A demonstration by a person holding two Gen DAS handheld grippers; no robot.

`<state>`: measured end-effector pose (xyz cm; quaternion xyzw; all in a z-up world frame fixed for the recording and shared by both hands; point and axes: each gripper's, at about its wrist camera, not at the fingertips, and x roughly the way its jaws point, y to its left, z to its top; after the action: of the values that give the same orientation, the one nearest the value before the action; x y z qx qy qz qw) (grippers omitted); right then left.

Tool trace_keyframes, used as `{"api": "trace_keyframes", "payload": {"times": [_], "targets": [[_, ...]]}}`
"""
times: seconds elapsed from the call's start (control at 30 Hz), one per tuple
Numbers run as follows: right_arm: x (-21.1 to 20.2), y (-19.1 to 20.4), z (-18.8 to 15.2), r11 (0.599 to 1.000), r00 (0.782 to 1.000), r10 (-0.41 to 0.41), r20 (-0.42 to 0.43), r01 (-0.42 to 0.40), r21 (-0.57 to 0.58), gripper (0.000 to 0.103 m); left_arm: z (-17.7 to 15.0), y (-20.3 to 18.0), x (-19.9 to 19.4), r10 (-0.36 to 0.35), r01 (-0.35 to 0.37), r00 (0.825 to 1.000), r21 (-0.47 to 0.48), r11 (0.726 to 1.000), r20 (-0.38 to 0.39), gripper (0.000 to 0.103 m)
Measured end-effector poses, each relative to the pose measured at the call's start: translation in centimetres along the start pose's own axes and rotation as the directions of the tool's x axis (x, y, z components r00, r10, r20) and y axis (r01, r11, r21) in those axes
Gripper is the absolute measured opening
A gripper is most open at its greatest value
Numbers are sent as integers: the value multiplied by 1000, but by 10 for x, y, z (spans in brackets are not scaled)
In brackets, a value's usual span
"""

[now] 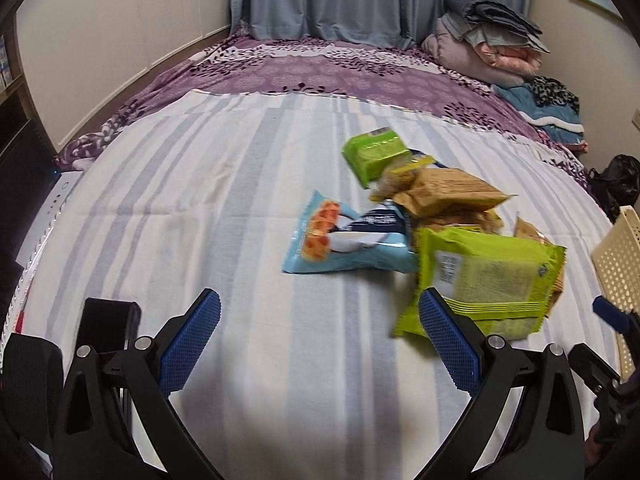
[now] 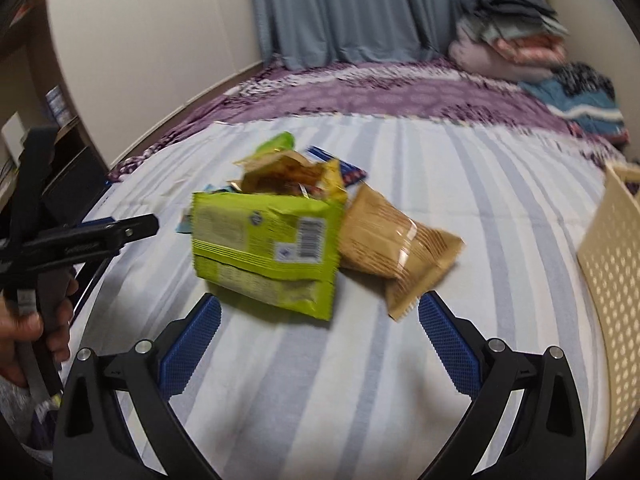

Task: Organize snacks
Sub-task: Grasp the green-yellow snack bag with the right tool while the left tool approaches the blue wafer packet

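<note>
A heap of snack packets lies on the striped bedsheet (image 1: 200, 200). In the left wrist view a large green packet (image 1: 492, 276) is nearest, with a light blue waffle packet (image 1: 348, 236) to its left, a brown packet (image 1: 452, 192) behind and a small green packet (image 1: 374, 152) at the back. My left gripper (image 1: 320, 332) stands open just short of the heap, nothing between its fingers. In the right wrist view the large green packet (image 2: 264, 244) and a tan packet (image 2: 396, 248) lie just ahead of my open right gripper (image 2: 320, 328).
A cream perforated basket (image 2: 612, 276) stands at the right edge of the bed, also visible as the basket (image 1: 618, 264) in the left wrist view. Folded blankets (image 1: 492, 36) are piled at the far right by the curtain. A hand (image 2: 24, 332) holds the left gripper's handle.
</note>
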<state>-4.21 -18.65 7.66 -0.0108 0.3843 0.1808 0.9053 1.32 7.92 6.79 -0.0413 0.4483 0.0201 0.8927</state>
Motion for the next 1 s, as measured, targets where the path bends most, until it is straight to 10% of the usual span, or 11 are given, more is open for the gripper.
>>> {"api": "trace_keyframes", "payload": {"times": [0.43,0.8,1.0], "targets": [[58,38,49,952,987,147,-72,-161,-259,98,11,30,19,24,-25,999,-46,999,-23,101],[48,48,-2,891,911,276,-305,-362,-273,98,13,44,31,30,-33,999,-64,997,-43,101],[48,71,-7,866,946,183,-268,-284,-412,98,13,40,32,28,-30,998,-52,998,-48,101]]}}
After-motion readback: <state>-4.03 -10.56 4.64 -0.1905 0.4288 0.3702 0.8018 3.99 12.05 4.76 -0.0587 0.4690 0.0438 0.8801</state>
